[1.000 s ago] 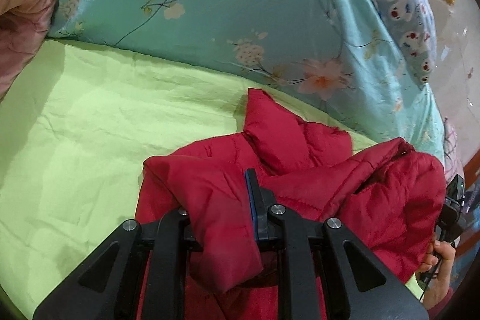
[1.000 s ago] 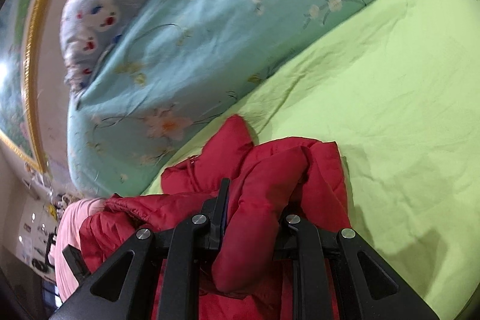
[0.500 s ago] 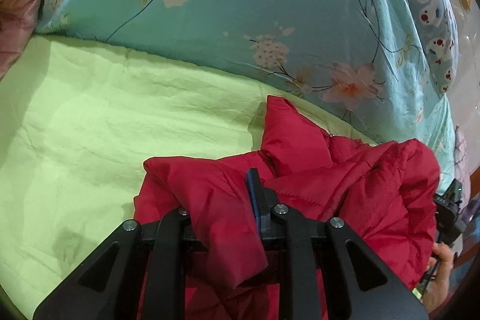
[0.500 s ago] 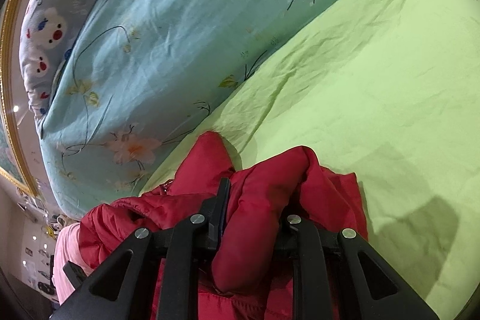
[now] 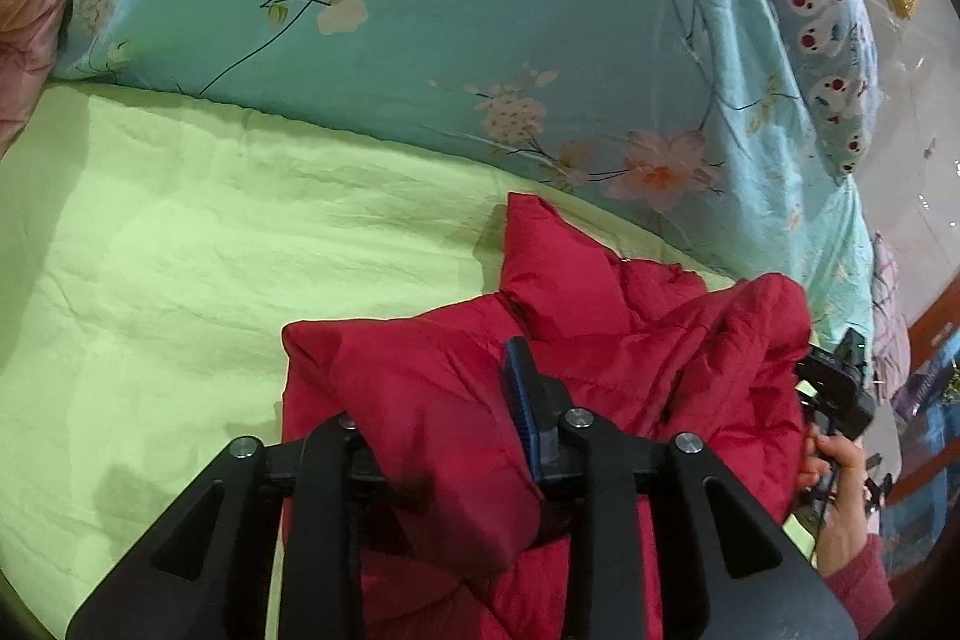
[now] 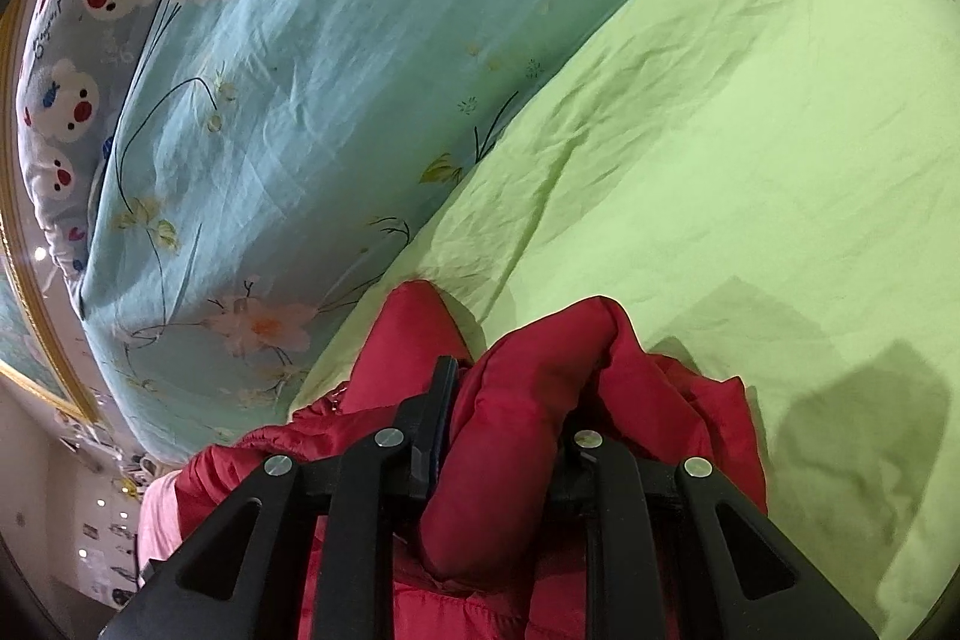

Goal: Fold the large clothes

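- Holding the red padded jacket in both tools: left gripper and right gripper each clamp a thick bunch of fabric, jaws part-closed around it.
- Jacket is bunched on the green sheet, near the floral duvet; we judge paired grips let us lift and spread it.
- Left tool's left finger is buried in fabric; sleeves and hem indistinguishable.

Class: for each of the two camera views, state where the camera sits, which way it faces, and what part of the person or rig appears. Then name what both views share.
Left wrist: sits on the left gripper, faces along its jaws over the red jacket toward the floral quilt; the person's right hand shows.
Right wrist: sits on the right gripper, faces across the green sheet; only its own jaws show.
Shared: jacket, sheet, quilt.
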`<act>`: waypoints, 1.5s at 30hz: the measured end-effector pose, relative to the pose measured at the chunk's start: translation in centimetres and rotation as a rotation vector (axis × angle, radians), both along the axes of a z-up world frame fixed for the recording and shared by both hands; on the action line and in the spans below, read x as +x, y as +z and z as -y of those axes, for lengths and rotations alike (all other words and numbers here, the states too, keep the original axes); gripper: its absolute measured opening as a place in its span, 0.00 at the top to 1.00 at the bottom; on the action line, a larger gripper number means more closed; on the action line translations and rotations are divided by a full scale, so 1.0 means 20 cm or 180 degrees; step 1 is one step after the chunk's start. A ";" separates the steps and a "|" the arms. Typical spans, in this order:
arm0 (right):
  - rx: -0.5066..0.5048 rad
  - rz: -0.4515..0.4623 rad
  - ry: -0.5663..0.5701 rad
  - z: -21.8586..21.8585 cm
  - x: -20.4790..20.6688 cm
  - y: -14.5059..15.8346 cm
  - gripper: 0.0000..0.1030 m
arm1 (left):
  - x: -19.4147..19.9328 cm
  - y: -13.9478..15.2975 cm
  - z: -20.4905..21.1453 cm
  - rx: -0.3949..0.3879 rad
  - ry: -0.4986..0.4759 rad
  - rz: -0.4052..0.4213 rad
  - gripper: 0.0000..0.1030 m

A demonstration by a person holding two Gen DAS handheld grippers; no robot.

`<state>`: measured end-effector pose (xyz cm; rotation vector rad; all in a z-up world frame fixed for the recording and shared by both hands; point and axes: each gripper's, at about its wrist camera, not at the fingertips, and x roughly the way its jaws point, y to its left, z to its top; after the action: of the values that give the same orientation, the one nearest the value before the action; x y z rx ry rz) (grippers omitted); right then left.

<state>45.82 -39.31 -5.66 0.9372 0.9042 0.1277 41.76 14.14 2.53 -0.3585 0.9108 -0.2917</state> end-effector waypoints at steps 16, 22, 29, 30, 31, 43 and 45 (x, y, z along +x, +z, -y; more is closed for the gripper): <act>0.0056 0.0049 -0.0074 0.07 -0.07 0.15 0.61 | -0.38 0.14 0.20 0.0099 -0.0352 0.0446 0.49; -0.0285 0.0202 0.0039 0.04 -0.14 0.26 0.59 | -0.49 0.10 0.46 0.0075 -0.0753 0.0385 0.49; 0.0074 0.0134 -0.0042 0.12 -0.10 0.23 0.59 | -0.57 0.08 0.61 0.0045 -0.0997 0.0387 0.49; 0.0128 0.0118 -0.0047 0.14 -0.10 0.22 0.59 | -0.58 0.08 0.61 0.0064 -0.1009 0.0402 0.49; 0.0201 0.0119 -0.0067 0.16 -0.10 0.22 0.59 | -0.58 0.08 0.61 0.0090 -0.1009 0.0416 0.49; -0.0490 0.0592 0.0307 0.10 -0.34 0.47 0.49 | -0.59 0.09 0.64 0.0057 -0.1092 0.0459 0.49; -0.0617 0.0724 0.0587 -0.04 -0.40 0.49 0.49 | -0.61 0.07 0.68 0.0119 -0.1161 0.0431 0.49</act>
<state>37.76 -38.46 4.11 0.6438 0.7751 0.2931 29.61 0.54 3.87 -0.1335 0.8440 -0.6257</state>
